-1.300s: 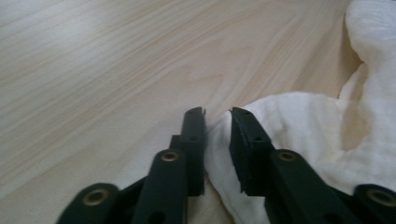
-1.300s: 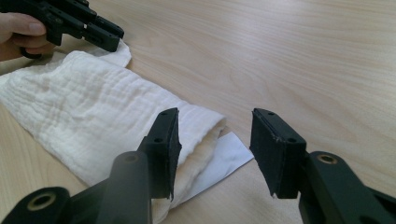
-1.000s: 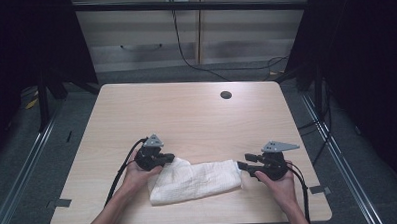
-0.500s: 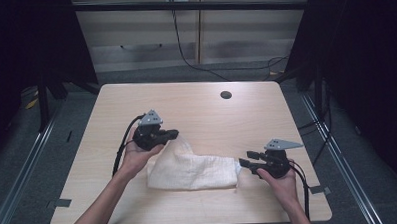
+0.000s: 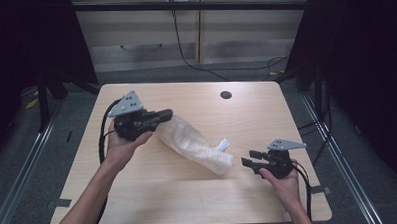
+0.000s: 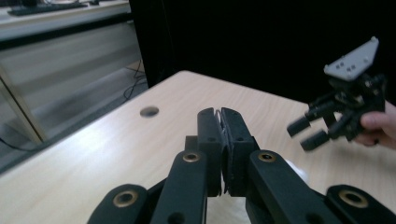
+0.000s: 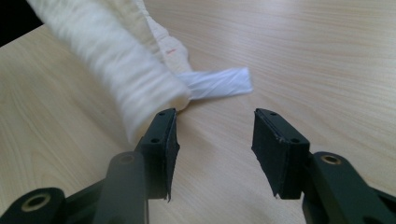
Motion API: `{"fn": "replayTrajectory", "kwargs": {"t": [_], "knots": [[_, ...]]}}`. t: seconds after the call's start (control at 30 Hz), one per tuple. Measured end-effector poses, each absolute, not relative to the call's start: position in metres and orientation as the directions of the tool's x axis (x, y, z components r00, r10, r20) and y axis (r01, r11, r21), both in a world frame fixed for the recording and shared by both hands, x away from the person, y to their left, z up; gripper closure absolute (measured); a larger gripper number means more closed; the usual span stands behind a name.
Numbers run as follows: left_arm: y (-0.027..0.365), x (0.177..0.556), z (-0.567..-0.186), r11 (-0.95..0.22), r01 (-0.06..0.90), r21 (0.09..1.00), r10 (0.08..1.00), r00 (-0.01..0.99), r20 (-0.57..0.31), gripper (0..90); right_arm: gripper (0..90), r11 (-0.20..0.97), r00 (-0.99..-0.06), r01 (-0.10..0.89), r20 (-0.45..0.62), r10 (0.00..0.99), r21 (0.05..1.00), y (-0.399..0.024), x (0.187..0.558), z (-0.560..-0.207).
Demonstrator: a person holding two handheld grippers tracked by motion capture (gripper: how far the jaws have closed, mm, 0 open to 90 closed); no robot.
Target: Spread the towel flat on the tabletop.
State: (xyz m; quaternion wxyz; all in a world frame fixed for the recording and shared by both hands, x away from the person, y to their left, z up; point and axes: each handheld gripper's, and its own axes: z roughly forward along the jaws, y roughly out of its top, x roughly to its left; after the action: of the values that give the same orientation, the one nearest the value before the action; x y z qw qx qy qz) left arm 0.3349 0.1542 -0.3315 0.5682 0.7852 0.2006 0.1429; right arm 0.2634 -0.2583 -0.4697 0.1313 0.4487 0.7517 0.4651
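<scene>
The left tongs [image 5: 164,114] are clamped tight on one end of the towel [image 5: 197,144], pinching only a thin bit of cloth between the pads, and they hang well above the table [image 5: 154,193] on its left side. In the left gripper view the jaws meet with just a sliver of fabric edge between them. From that grip the towel slopes down to the right as a loose roll, its lower end resting on the table just beside the right tongs [image 5: 248,158], with a white tag [image 7: 217,83] sticking out of that end.

The right tongs sit low over the table with jaws about half open and nothing between them; in the right gripper view the towel's end lies just off one pad [image 7: 164,135], and whether it brushes it I cannot tell.

The step looks like a lift to shake the towel out for spreading or folding. To do it well, keep the left pinch firm, since so little cloth is caught and a jerk could slip it. The right tongs should slide a little toward the towel's free end, take the corner near the tag and not the bulk of the roll, close fully, then pull away from the left tongs so the cloth opens flat
</scene>
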Motion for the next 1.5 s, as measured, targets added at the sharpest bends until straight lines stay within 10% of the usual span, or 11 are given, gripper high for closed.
{"fn": "replayTrajectory", "kwargs": {"t": [0.53, 1.23, 1.5], "knots": [[0.228, 0.333, -0.446, -0.27, 0.418, 0.868, 0.627, 0.76, -0.171, 87.7, 55.0, 0.231, -0.623, 0.576, 0.239, 0.745, 0.784, -0.232, 0.269, -0.475], [0.235, 0.331, -0.482, -0.342, 0.487, 0.804, 0.651, 0.74, -0.171, 87.4, 54.3, 0.354, -0.694, 0.619, 0.277, 0.664, 0.701, -0.184, 0.29, -0.505], [0.238, 0.331, -0.486, -0.34, 0.5, 0.796, 0.654, 0.734, -0.182, 87.3, 84.9, 0.373, -0.706, 0.599, 0.248, 0.663, 0.709, -0.18, 0.287, -0.504]]}}
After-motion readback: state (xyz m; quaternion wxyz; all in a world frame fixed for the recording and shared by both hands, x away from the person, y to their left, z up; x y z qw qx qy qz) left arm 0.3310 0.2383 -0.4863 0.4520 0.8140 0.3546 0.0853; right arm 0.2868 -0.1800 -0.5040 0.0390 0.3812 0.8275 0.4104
